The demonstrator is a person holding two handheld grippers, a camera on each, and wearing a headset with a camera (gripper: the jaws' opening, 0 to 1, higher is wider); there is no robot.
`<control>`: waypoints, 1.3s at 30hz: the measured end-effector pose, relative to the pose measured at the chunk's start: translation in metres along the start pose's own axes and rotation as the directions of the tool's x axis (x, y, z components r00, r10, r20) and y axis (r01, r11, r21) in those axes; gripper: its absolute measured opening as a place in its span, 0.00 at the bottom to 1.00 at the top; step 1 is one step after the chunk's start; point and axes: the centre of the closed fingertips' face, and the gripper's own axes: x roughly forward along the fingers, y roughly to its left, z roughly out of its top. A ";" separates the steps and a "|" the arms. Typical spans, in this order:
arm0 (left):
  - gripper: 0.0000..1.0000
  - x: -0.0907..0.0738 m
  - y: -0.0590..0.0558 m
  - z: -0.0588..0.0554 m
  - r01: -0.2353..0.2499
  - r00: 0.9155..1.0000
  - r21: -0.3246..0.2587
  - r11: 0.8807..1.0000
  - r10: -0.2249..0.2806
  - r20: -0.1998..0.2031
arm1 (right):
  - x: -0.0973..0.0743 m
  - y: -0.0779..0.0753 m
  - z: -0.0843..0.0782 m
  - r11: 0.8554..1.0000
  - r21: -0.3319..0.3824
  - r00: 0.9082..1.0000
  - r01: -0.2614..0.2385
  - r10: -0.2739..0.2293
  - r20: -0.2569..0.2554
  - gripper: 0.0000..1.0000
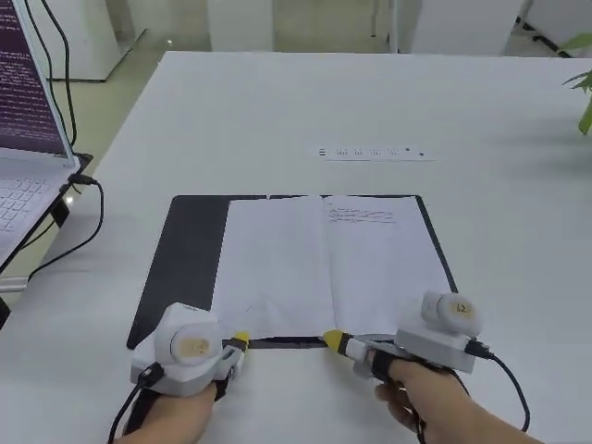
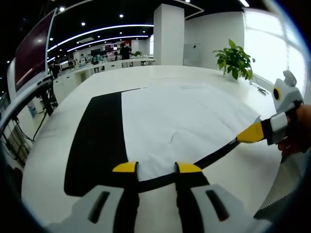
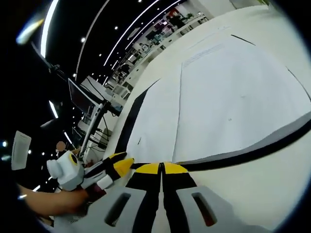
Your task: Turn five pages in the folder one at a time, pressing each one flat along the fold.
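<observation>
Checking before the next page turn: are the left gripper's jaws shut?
No: the left gripper holds its yellow-tipped jaws apart, and the black edge of the folder shows in the gap.

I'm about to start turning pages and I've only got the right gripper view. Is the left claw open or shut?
Observer: Open. Its own view shows the left claw with jaws apart, tips at the folder's near edge.
Operator: What's behind my right claw?
Observer: From the head view, a black cable runs back from the right claw and curves right over the table.
Operator: Anything off to the far right?
Observer: Leaves of a green plant show past the table's right side.
</observation>
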 end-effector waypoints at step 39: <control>0.40 -0.057 -0.030 0.073 0.114 0.993 -0.151 0.982 -0.113 0.012 | -0.120 0.013 0.090 0.973 -0.126 0.944 0.194 -0.150 0.293 0.00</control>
